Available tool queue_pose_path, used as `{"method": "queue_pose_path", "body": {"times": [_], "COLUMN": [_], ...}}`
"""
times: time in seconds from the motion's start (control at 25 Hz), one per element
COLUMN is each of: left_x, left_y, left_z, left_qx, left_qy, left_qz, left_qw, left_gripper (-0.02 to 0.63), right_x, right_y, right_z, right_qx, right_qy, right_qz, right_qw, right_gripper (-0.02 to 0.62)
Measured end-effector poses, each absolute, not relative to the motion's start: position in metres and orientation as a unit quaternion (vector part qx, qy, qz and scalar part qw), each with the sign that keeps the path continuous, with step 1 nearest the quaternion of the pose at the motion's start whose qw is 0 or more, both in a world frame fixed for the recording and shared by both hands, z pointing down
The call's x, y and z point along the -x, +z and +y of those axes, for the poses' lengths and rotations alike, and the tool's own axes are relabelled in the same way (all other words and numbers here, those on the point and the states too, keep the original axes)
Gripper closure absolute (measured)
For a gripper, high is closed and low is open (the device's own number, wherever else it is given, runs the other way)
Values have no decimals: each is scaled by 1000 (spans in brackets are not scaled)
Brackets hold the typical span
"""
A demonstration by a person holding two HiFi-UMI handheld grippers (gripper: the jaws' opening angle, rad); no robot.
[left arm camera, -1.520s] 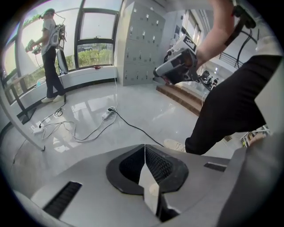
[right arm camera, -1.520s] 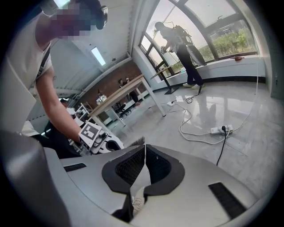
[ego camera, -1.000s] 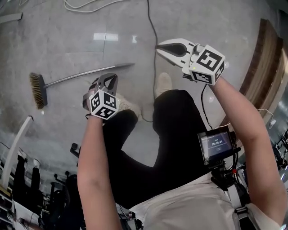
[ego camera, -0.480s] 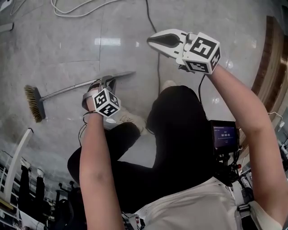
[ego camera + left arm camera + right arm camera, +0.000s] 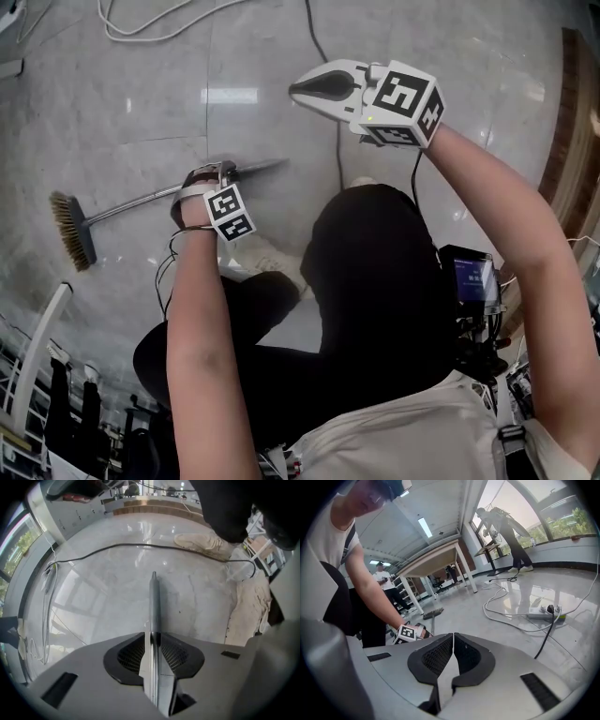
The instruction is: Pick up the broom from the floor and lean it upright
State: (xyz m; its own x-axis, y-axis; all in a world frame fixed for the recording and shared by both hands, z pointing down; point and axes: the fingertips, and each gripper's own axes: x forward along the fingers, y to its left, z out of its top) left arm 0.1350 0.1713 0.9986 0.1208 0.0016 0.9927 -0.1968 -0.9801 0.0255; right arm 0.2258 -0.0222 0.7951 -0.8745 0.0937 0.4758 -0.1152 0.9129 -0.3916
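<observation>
The broom lies flat on the pale floor, its bristle head [image 5: 73, 230] at the left and its thin metal handle [image 5: 141, 199] running right. My left gripper [image 5: 214, 174] points straight down over the handle near its free end. In the left gripper view the handle [image 5: 153, 597] runs through the gap of the left gripper [image 5: 152, 637]; its jaws are opening and straddle the handle without pinching it. My right gripper [image 5: 294, 89] hovers higher, shut and empty. In the right gripper view, beyond the right gripper [image 5: 453, 638], the broom head [image 5: 433, 614] shows.
A black cable [image 5: 323, 56] crosses the floor near the handle's tip, and a white cable [image 5: 159, 28] loops farther off. The person's shoes [image 5: 201, 543] stand close by. A power strip [image 5: 543, 616], a table [image 5: 436, 559] and a distant person [image 5: 506, 531] lie beyond.
Both hands have sunk toward the floor. The left gripper has rolled and come down onto the broom handle, its jaws parting around it. The right gripper has drifted left, still shut.
</observation>
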Motion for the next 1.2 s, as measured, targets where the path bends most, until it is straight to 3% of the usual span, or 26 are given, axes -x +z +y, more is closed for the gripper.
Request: {"method": "queue_pose_path", "body": {"times": [0.28,0.48,0.8,1.2], "left_x": [-133,-128,-88,30], "left_y": [1000,954,820,623], "left_z": [171,158,137,105], "left_qx": [-740,-749,-769,-740], "left_qy": [666,651,605,535], "left_qz": [-56,-94,-200,-407], "left_qw": [80,84,41,40], "left_gripper": [529,531,529,531], "right_x": [-223,-229,-226,-169], "right_y": [784,752,640,472], "right_z": [-30,-24,-14,0], "right_qx": [-19,-30,-30,-9], "right_qy": [209,219,216,245], "right_qz": [-948,-945,-948,-949], "right_qw": [238,239,231,198], "right_gripper": [577,577,577,577]}}
